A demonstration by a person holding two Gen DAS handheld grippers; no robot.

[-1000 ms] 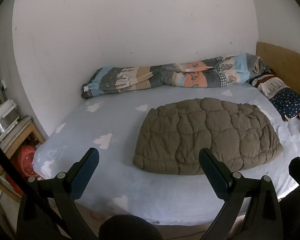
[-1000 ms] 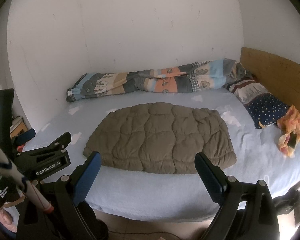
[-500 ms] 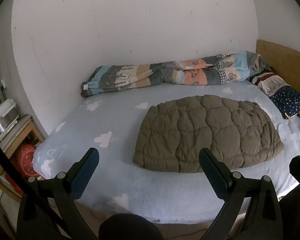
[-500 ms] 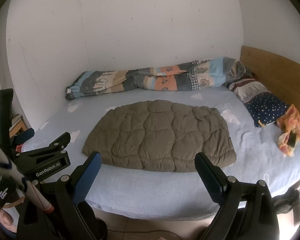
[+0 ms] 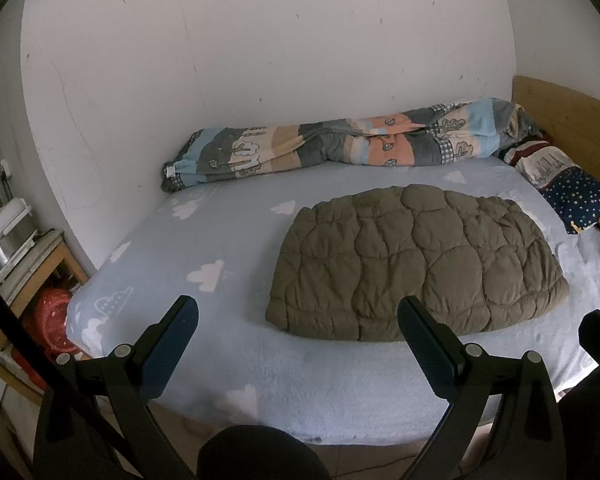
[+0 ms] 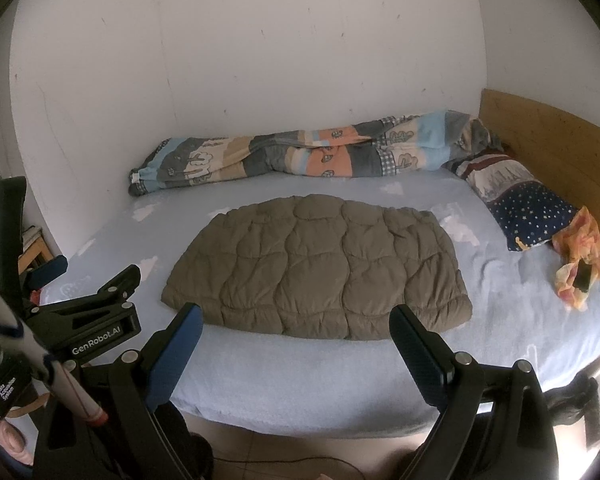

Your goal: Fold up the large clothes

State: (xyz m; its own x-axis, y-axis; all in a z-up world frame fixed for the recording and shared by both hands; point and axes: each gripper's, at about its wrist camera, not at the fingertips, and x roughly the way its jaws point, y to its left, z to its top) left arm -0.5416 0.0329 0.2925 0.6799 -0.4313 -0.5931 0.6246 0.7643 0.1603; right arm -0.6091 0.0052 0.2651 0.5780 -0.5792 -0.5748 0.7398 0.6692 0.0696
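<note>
Ahead of the left gripper (image 5: 298, 332), its fingers standing wide apart and gripping nothing, a folded olive quilted coat (image 5: 416, 264) is lying flat on the bed (image 5: 228, 344). Seen from the right gripper (image 6: 296, 340), likewise spread and empty, the coat (image 6: 320, 268) is resting mid-bed, a rolled quilt (image 6: 300, 156) lying against the wall.

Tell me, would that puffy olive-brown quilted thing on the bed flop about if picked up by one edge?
Probably. The quilted garment lies soft and puffy on the bed sheet, so it would likely sag and unfold. Its padded stitching suggests it is light for its bulk. A thick edge may need a wide-open gripper.
</note>
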